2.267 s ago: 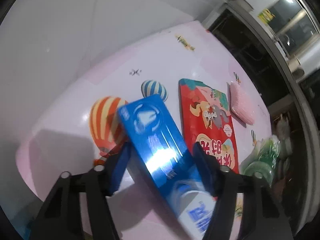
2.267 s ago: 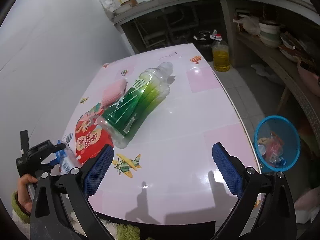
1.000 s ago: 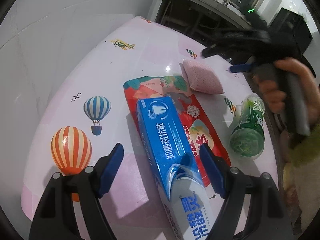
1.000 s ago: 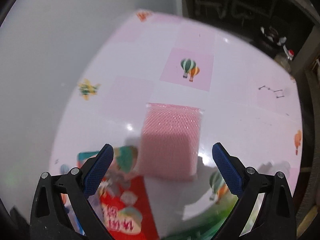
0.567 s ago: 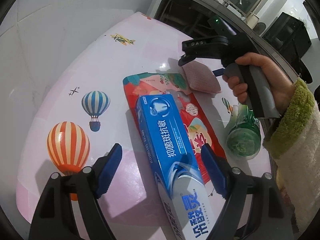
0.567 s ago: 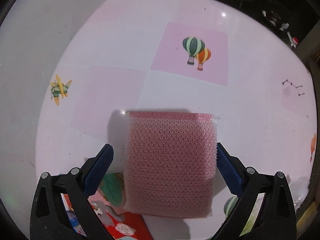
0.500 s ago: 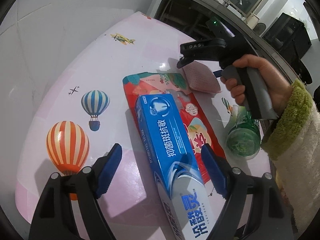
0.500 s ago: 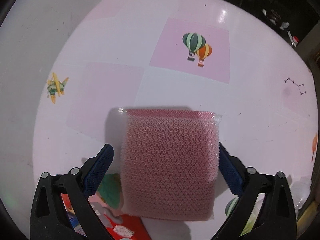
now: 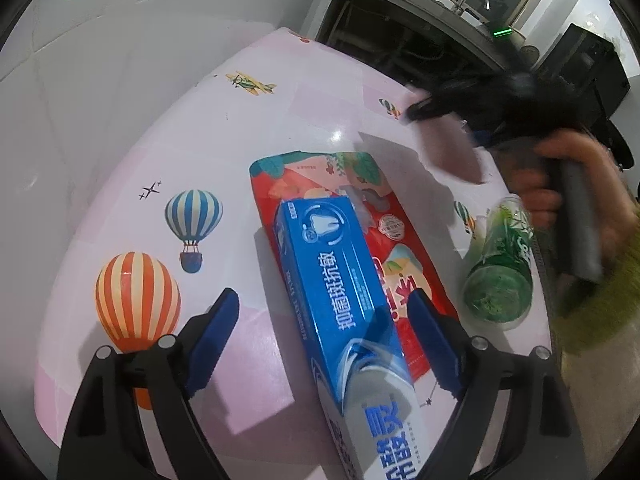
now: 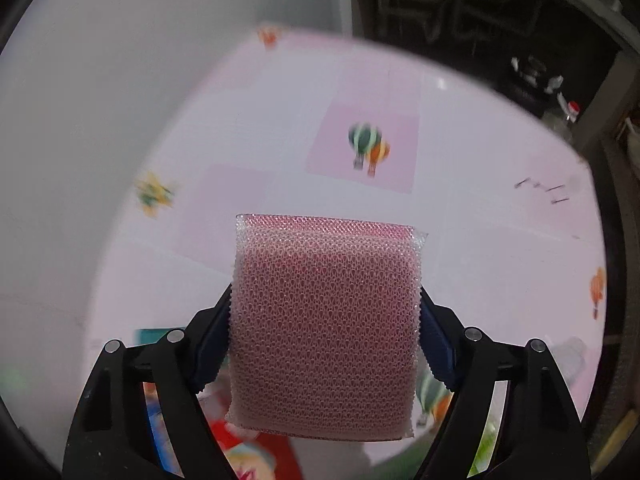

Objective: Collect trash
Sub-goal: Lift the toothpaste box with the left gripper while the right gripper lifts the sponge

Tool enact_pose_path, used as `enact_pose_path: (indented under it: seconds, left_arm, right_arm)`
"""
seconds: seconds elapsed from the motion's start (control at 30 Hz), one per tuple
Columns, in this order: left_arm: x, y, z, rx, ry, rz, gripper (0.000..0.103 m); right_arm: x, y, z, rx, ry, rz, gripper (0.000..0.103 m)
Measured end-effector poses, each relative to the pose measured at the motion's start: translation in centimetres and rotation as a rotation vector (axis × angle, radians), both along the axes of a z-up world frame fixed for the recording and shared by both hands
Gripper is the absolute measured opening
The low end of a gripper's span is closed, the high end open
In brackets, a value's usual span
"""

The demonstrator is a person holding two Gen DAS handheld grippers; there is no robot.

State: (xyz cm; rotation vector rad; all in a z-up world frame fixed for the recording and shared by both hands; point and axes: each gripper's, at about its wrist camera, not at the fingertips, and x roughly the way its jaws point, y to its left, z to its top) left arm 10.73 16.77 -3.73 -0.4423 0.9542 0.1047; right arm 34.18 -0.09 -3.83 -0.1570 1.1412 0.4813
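Observation:
My right gripper (image 10: 325,332) is shut on a pink mesh sponge (image 10: 325,320) and holds it above the table; in the left wrist view it (image 9: 448,120) is blurred with the sponge (image 9: 452,152) in it. My left gripper (image 9: 326,328) is open, its fingers on either side of a blue toothpaste box (image 9: 340,292) that lies on the table, partly over a red snack bag (image 9: 400,240). A green plastic bottle (image 9: 500,272) lies to the right of the bag.
The table (image 9: 200,128) has a pink and white cover with balloon and plane prints and stands against a white wall (image 9: 100,40). Dark shelving and a counter (image 9: 420,20) stand beyond its far end.
My right gripper has closed on the pink sponge and lifted it off the table. My left gripper stays open around the toothpaste box, which it let go of earlier.

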Motion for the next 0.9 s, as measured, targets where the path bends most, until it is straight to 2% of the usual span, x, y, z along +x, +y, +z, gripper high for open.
enact_pose_path:
  seconds: [0.2,0.33,0.5,0.67,0.9]
  left_arm:
    - [0.9,-1.2,-0.8,0.035,0.042,-0.011,0.084]
    - [0.7,-2.0,-1.0,0.081,0.051,-0.031,0.081]
    - [0.4,-2.2,-1.0,0.088,0.065,-0.059,0.066]
    - [0.0,-2.6,-0.6,0.119,0.055,-0.078,0.054]
    - [-0.6,-2.5,0.3,0.144,0.021,-0.077,0.050]
  right_arm:
    - [-6.5,-5.6,6.7,0.189,-0.148,0.028,0.077]
    - [-12.0,-9.8,8.3,0.290,-0.188,0.023,0.077]
    - [-15.2,-13.4,7.7,0.332,-0.173,-0.062,0.077]
    - [-18.1,-16.6,4.6,0.300,-0.122,-0.172,0.078]
    - [-20.0,-19.6,1.4,0.318,-0.025,-0.284,0.078]
